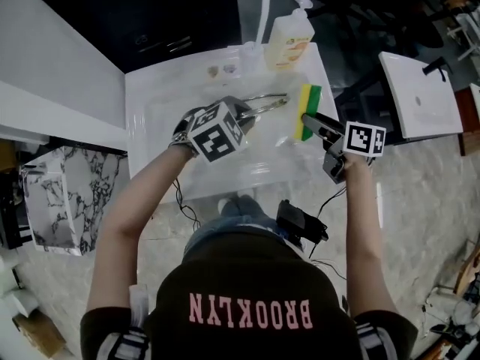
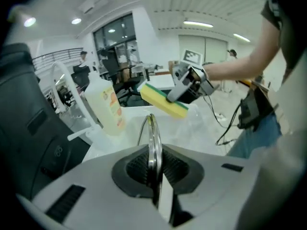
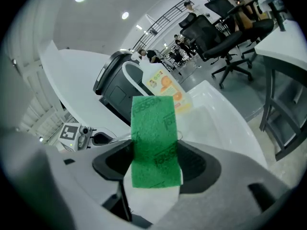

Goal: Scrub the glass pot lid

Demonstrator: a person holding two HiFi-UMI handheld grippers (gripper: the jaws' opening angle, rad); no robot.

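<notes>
Though green in right gripper view, sponge [image 3: 153, 143] yellow-sided elsewhere.

Soap bottle [image 1: 289, 40] on white sink [image 1: 157, 100] rim, faucet [image 1: 262, 10] beside it, marble-patterned box [image 1: 60, 201] on floor

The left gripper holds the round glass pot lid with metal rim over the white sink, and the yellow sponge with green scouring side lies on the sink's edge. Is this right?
Not quite. The yellow sponge with green scouring side does not lie on the sink's edge: the right gripper is shut on it, as the right gripper view shows. The rest is right.
</notes>
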